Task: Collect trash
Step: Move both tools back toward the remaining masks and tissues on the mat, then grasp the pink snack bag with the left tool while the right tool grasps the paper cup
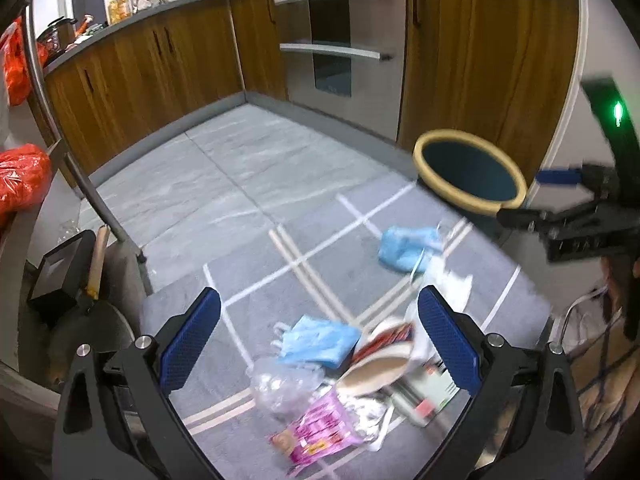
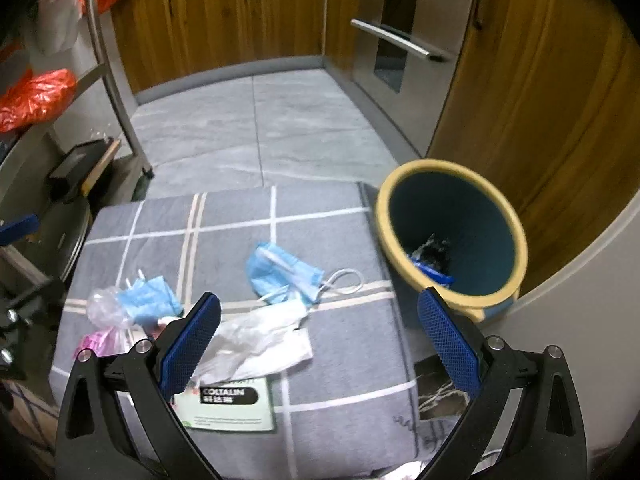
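Trash lies on a grey checked mat (image 2: 340,360). A blue face mask (image 2: 280,276) lies mid-mat, a white plastic bag (image 2: 260,340) below it, a green-white Coltalin box (image 2: 228,404) near my right gripper (image 2: 320,344), which is open and empty above the mat. My left gripper (image 1: 320,344) is open and empty above a second blue mask (image 1: 320,340), a clear plastic wrap (image 1: 280,388), a pink wrapper (image 1: 316,436) and a paper bowl (image 1: 376,368). The blue bin with a yellow rim (image 2: 452,236) stands right of the mat and holds some trash.
Wooden cabinets (image 2: 224,8) and a steel oven (image 2: 404,44) line the far walls. A metal rack (image 2: 116,92) with orange bags (image 2: 36,96) stands at left. A black box (image 1: 60,272) and a wooden-handled tool (image 1: 96,264) sit by the rack. Grey tile floor (image 2: 260,128) lies beyond.
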`<state>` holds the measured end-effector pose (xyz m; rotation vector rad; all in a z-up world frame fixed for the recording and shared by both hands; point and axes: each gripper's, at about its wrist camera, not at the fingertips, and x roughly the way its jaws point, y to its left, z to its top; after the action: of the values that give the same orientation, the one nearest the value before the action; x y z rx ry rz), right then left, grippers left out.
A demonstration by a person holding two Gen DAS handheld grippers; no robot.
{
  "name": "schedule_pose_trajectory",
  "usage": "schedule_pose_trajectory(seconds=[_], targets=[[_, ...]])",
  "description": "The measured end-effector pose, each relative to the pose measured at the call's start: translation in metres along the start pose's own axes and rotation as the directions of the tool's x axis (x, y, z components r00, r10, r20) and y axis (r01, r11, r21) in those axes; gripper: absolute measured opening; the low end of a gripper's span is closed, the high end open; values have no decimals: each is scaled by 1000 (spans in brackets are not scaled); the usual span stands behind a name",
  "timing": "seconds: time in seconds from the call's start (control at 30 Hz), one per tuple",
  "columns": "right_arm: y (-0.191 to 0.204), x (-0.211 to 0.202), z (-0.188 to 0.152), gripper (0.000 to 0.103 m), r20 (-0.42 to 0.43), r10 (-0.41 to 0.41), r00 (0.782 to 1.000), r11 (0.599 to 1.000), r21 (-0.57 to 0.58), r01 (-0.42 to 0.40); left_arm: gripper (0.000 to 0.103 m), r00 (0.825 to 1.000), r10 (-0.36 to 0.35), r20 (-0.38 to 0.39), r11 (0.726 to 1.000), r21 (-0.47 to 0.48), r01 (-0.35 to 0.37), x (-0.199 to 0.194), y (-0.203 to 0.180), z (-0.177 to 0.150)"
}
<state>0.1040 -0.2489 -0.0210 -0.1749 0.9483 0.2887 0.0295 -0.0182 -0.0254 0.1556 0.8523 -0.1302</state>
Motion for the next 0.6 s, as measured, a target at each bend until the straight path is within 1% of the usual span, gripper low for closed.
schedule_pose_trajectory(seconds=[0.07,0.13,0.23,0.4,0.47,0.53,0.57,0.6], targets=[[7,5,1,98,-16,18,1000,1000,-1,-18,97,1000,9,-30,1000,21,-9,5,3,-8],[15,9,3,98,-30,25,999,1000,-4,-26,97,997,-12,-71,1000,27,14,10,7,-18],[25,12,7,98,-40,37,999,999,-5,-37,97,993,-39,-112,998,34,43,12,9,-33],[44,18,11,98,-51,52,997,999,-13,-53,96,985,-69,-157,997,33,75,11,7,-55],[49,19,12,98,-53,55,997,998,-19,-56,88,981,-76,-178,996,42,84,13,4,-61],[53,19,12,98,-54,53,997,998,-25,-55,75,974,-81,-210,993,65,96,16,0,-68],[54,19,12,98,-54,52,997,998,-28,-53,72,972,-81,-219,993,71,99,18,-1,-69],[54,19,12,98,-55,50,997,998,-30,-51,66,969,-83,-231,991,83,104,19,-3,-71]])
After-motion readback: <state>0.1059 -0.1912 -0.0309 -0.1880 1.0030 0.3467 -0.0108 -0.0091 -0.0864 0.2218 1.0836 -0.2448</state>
